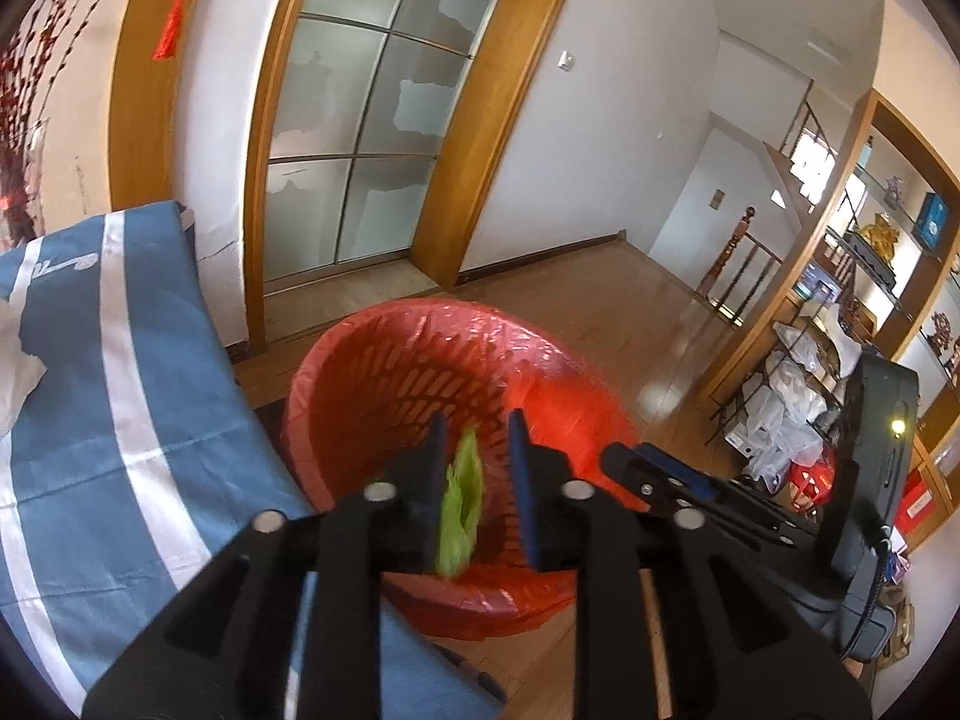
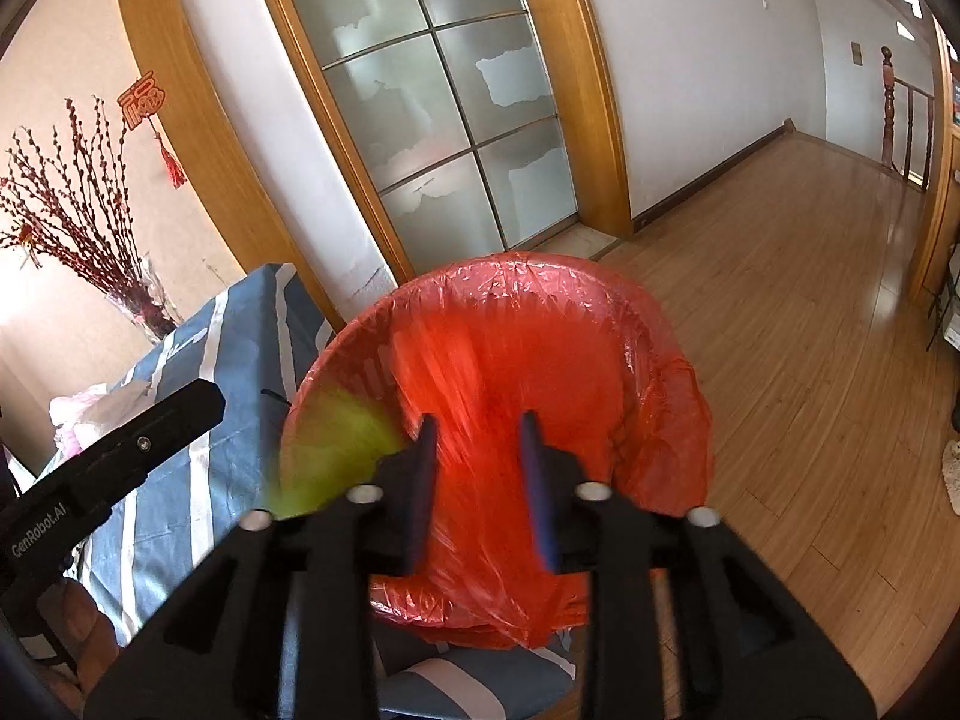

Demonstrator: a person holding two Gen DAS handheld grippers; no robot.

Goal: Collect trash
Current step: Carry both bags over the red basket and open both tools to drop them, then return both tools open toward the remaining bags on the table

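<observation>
1. Your left gripper (image 1: pixel 477 474) hangs over the red bin (image 1: pixel 360 348), its jaws a little apart.
2. A green scrap (image 1: pixel 462 507) sits in the gap between those jaws. It lies against the left pad, clear of the right one, so it is not pinched.
3. The scrap is above the bin's mouth, inside the rim line.
4. In the right wrist view the scrap shows only as a green blur (image 2: pixel 336 450) at the bin's left edge.
5. Your right gripper (image 2: pixel 480 480) also points down into the bin (image 2: pixel 600 300), jaws narrowly apart with nothing between them.
6. The bin is a slatted basket lined with a red plastic bag (image 1: pixel 540 360), which folds over the rim.
7. The bin stands on the wooden floor (image 2: pixel 780 300), just beside a blue-and-white striped cloth (image 1: pixel 120 390) on your left.
8. Behind it is a frosted glass door (image 2: pixel 432 108) in a wooden frame.
</observation>
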